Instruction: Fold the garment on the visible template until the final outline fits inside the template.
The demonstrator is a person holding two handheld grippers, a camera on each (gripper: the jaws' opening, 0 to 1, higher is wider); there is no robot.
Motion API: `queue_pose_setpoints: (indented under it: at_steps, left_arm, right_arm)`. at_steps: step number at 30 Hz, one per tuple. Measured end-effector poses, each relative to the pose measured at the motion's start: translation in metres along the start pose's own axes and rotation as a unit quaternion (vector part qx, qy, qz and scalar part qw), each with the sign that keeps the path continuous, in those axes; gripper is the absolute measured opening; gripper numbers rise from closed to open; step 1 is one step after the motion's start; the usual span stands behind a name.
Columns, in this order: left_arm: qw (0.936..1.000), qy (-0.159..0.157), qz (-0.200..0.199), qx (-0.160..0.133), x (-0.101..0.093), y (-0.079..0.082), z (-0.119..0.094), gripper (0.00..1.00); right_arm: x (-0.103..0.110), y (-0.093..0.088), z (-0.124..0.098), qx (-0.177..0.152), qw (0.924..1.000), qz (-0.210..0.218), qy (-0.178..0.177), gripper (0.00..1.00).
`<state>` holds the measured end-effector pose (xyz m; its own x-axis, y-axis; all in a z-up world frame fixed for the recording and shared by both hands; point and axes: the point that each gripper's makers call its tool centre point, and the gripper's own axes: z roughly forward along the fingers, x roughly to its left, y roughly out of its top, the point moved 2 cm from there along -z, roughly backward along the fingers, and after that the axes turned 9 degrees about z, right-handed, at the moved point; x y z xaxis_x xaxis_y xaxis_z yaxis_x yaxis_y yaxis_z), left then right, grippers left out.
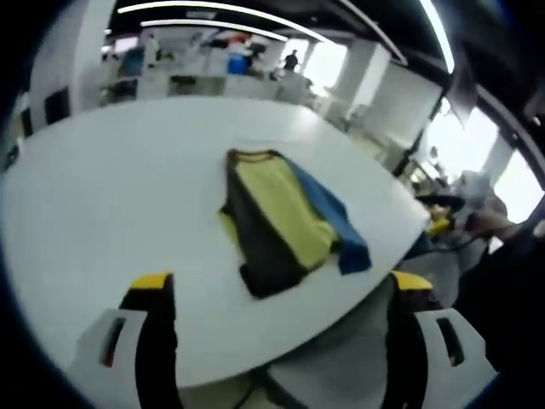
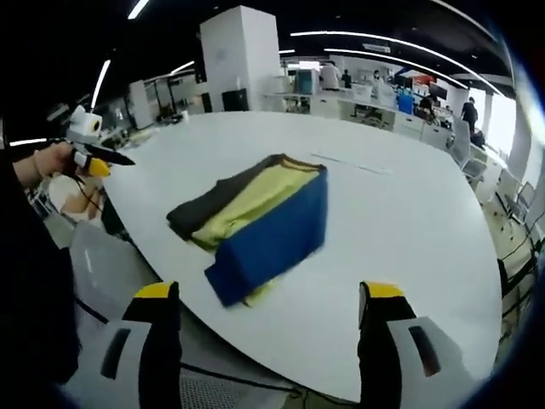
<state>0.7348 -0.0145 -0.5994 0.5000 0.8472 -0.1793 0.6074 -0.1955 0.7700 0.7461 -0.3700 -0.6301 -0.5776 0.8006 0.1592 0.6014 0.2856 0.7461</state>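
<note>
My left gripper and right gripper both hang back from the bench, each with its jaws apart and holding nothing. The garment lies folded near the bench's near edge, a yellow panel between a dark side and a blue sleeve side. In the right gripper view the garment shows as a compact stack with the blue layer uppermost toward me. I judge the folding largely done, and both grippers held clear so the outline can be checked (I cannot make out a template under the cloth; a faint line on the bench beyond the garment may be its edge).

Surroundings: a chair stands below the bench edge between my jaws, close to the path down to the cloth. The person's hand, holding the other gripper, appears at the left of the right gripper view, well apart from the garment. Desks and a white pillar stand far behind, clear of the work.
</note>
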Motion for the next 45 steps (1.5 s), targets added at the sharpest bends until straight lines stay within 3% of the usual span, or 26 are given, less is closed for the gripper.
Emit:
queue_pose_setpoints:
  at_steps: [4,13,27,45]
  left_arm:
    - [1.0000,-0.002,-0.001,0.002,-0.001,-0.002,0.000,0.99]
    - [0.9999,-0.002,-0.010,0.006,0.004,-0.009,-0.003,0.99]
    - [0.9997,-0.003,-0.018,0.017,0.011,-0.019,0.000,0.99]
    - [0.9990,-0.002,-0.036,0.026,0.020,-0.034,-0.002,0.99]
  right_arm:
    - [0.016,-0.003,0.015,0.004,0.9997,-0.003,0.022,0.70]
    - [0.046,-0.009,0.045,0.026,0.9972,-0.015,0.069,0.57]
    - [0.077,-0.026,0.093,0.075,0.9889,-0.032,0.124,0.44]
    - [0.094,-0.037,0.140,0.112,0.9805,-0.063,0.149,0.31]
